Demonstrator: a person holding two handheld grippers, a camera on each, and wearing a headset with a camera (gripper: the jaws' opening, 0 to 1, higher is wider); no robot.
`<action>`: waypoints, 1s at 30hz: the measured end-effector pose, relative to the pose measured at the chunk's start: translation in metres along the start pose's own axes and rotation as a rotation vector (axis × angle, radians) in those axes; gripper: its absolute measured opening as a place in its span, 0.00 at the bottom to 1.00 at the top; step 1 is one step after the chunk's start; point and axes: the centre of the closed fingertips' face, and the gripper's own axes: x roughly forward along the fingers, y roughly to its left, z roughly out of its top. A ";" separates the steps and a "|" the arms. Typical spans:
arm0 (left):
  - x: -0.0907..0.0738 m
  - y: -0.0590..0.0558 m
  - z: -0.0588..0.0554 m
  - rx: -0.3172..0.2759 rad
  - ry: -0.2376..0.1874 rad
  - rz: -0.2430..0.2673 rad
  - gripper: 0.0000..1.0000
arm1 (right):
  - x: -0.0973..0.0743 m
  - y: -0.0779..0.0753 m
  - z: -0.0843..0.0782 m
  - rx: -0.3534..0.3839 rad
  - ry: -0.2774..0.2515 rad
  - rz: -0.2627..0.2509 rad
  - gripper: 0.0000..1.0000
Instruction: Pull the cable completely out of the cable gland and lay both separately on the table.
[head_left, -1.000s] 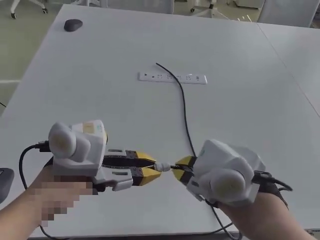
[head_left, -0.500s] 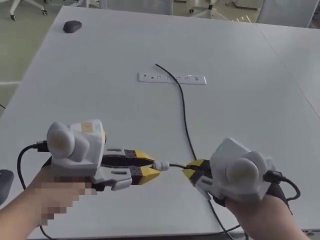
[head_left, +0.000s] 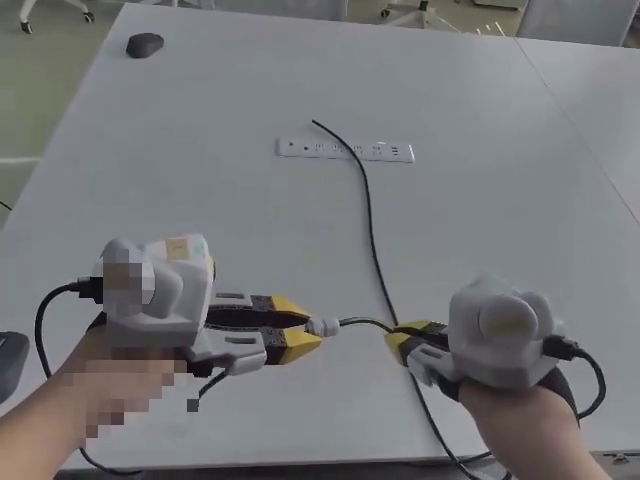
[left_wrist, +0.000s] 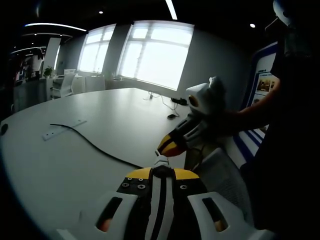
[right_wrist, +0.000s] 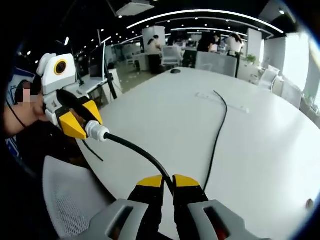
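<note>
Left gripper (head_left: 312, 334) first: my fingers (left_wrist: 140, 176) are pinched tight on the little white gland (head_left: 322, 326), which pokes out just past the yellow tips. It is held up off the worktop (head_left: 200, 210), right in front of me. In the right gripper view the gland (right_wrist: 97, 132) sits clamped in that same left gripper (right_wrist: 80, 120).

Over to the right gripper (head_left: 396, 341): its fingers (right_wrist: 150, 182) are closed narrow on the black cable (head_left: 371, 222), gripping it a short way from the gland. A bare run of cable (right_wrist: 140, 150) arcs between my two hands with a little slack in it. Past my right hand the rest trails away over the worktop, and its far end lies by the white power strip (head_left: 345, 152). A dark mouse (head_left: 145, 44) sits at the far corner, well out of it.

This looks like the middle of the pull: the cable goes into the gland, so it is not free yet. Next I'd hold the gland firm and draw my right hand straight away along the cable's line. If I run out of reach, I'd re-grip closer to the gland. Once they part, each piece goes down on the worktop, well apart.
</note>
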 end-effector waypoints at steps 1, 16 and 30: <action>0.000 0.000 0.000 0.001 0.001 0.000 0.15 | 0.001 -0.001 -0.001 0.008 0.002 -0.001 0.01; -0.002 0.001 0.000 -0.019 -0.015 0.005 0.14 | -0.002 -0.013 -0.002 0.057 -0.007 -0.016 0.00; -0.001 0.001 0.001 -0.029 -0.018 0.001 0.14 | -0.008 -0.012 0.000 -0.019 -0.040 0.009 0.02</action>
